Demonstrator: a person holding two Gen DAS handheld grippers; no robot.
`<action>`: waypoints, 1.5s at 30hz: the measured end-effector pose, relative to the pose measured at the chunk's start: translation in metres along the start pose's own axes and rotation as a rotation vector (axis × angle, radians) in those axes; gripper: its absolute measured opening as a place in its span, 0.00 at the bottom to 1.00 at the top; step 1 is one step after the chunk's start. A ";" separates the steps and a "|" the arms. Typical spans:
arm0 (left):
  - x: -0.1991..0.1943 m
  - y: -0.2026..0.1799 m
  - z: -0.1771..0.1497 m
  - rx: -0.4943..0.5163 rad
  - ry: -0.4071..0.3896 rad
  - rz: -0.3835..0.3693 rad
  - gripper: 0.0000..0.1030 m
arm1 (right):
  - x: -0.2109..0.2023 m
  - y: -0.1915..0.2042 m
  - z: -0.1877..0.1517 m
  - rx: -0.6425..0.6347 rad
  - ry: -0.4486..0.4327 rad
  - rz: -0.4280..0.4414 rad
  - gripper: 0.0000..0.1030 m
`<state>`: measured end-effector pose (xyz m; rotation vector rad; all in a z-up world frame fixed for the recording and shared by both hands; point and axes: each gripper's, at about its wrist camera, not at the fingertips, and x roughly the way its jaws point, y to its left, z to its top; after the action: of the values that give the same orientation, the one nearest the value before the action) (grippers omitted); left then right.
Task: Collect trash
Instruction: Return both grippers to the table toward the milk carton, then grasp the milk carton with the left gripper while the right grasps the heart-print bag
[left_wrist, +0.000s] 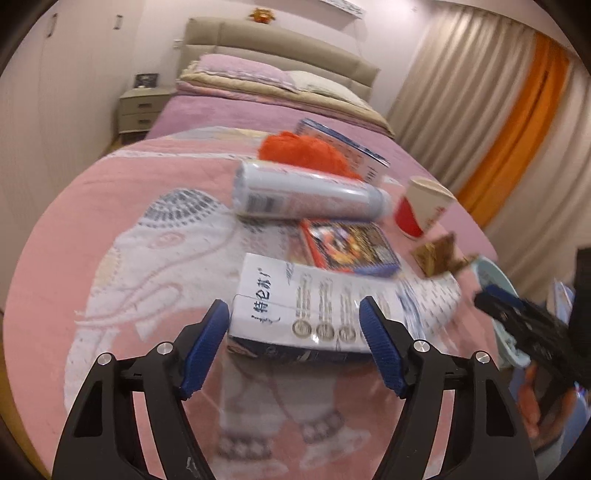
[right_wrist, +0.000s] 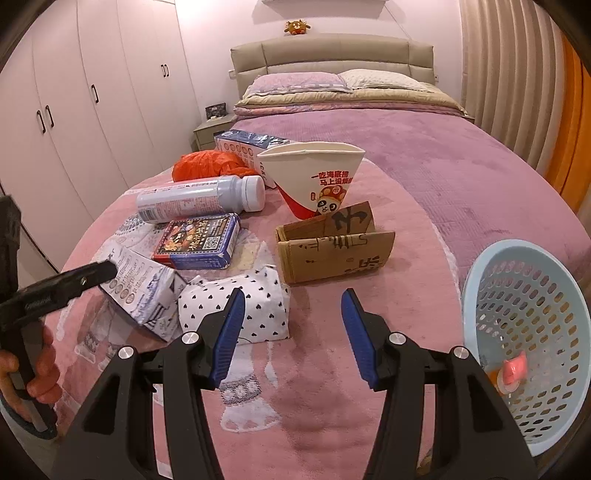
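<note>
Left wrist: left tool (left_wrist: 293, 325) spread wide around white carton (left_wrist: 295, 314), pick step underway; next clamp, carry to basket (right_wrist: 524, 332). Right tool (right_wrist: 293, 325) released, idle.

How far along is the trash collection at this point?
Early. The blue basket holds only a small pink item. The left gripper is open around a white carton; the right gripper is open, holding nothing. Bottle, paper cup and cardboard box remain on the bed.

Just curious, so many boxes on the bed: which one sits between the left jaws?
The white carton with handwritten black characters, nearest the left gripper; the dark printed box and brown cardboard box lie apart.
</note>
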<state>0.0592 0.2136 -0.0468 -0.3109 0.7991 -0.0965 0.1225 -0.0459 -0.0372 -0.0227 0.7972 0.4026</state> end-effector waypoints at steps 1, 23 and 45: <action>-0.005 -0.003 -0.006 0.009 0.008 -0.021 0.68 | 0.000 -0.001 0.000 0.002 0.000 -0.001 0.49; -0.004 -0.085 -0.040 0.402 0.103 -0.015 0.88 | 0.007 -0.009 0.001 0.042 0.039 0.024 0.49; 0.020 -0.096 -0.035 0.496 0.177 0.028 0.67 | 0.013 0.003 -0.006 0.144 0.122 0.108 0.49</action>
<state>0.0509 0.1095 -0.0541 0.1800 0.9252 -0.2935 0.1257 -0.0397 -0.0503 0.1316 0.9488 0.4480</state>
